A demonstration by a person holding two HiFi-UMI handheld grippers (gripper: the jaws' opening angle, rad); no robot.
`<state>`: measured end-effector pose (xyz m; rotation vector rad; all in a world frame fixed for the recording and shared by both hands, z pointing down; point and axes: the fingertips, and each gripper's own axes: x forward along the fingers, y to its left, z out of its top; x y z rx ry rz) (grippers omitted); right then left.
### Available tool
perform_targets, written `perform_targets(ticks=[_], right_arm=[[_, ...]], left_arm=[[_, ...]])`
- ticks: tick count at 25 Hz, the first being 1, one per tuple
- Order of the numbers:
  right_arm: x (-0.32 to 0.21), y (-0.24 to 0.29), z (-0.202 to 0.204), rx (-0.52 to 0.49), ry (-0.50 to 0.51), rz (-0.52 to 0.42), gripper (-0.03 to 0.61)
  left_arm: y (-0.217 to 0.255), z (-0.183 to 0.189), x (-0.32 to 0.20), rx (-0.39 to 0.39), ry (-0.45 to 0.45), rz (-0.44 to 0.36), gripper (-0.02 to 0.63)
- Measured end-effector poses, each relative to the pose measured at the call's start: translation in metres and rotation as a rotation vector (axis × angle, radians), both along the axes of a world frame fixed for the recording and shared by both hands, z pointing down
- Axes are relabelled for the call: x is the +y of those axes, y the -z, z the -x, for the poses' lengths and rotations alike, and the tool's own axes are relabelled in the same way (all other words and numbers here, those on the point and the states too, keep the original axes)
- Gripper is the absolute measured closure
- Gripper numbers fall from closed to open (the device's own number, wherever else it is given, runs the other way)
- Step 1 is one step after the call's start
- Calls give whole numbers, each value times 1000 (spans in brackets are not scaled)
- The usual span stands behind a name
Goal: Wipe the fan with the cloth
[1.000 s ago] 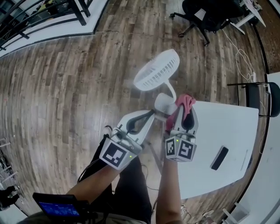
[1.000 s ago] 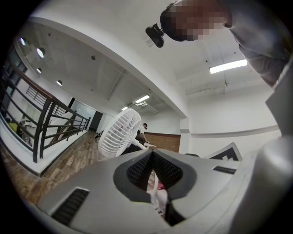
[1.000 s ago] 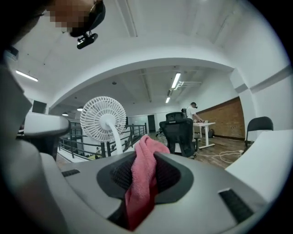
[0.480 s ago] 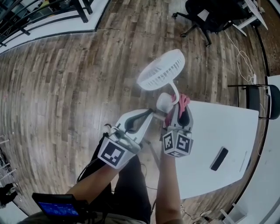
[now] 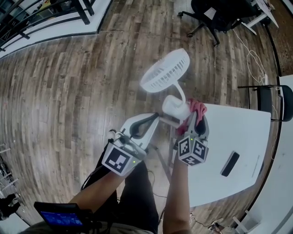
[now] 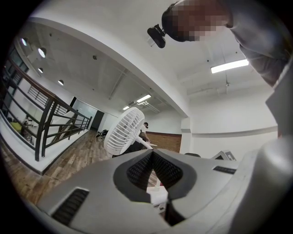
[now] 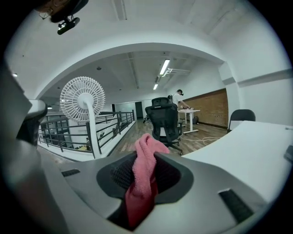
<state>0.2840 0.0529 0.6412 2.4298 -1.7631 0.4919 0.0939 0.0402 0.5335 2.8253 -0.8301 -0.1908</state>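
A small white fan [image 5: 165, 71] with a round grille, a thin stem and a white base [image 5: 175, 108] is held up over the table's left corner. My left gripper [image 5: 160, 120] is shut on the fan's base, which shows as a white block deep between the jaws [image 6: 158, 196]; the grille [image 6: 123, 130] stands beyond. My right gripper [image 5: 194, 119] is shut on a pink cloth [image 5: 198, 106], just right of the base. In the right gripper view the cloth [image 7: 143, 183] bunches up out of the jaws, with the fan [image 7: 82, 98] to the upper left.
A white table [image 5: 229, 132] lies at the right with a black phone [image 5: 229, 164] on it. On the wood floor stand a black office chair [image 5: 215, 13], another black chair [image 5: 274, 103] and a railing [image 5: 41, 13]. A white cable [image 5: 254, 61] trails nearby.
My right gripper has dropped lower and shifted a little right with the cloth, now beside the fan's base. The left gripper and the fan have hardly moved.
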Motion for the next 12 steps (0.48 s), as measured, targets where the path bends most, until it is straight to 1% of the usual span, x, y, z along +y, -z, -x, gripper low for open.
perform_targets(ticks=[2, 4, 7, 9, 10, 12], right_arm=[[8, 10, -9, 17, -24, -29, 474], [11, 27, -11, 25, -23, -89, 474], [-1, 46, 8, -1, 21, -169, 474], [-13, 55, 25, -3, 66, -208, 474], [-18, 57, 31, 4, 85, -216, 474], [-26, 54, 37, 4, 109, -205, 475]], left_arm=[[0, -1, 2, -4, -4, -6, 624], [-2, -2, 3, -12, -12, -5, 624], [-4, 2, 1, -19, -11, 12, 624], [3, 2, 0, -25, -11, -23, 624], [6, 0, 1, -28, -15, -42, 624], [9, -5, 1, -30, -23, -58, 624]])
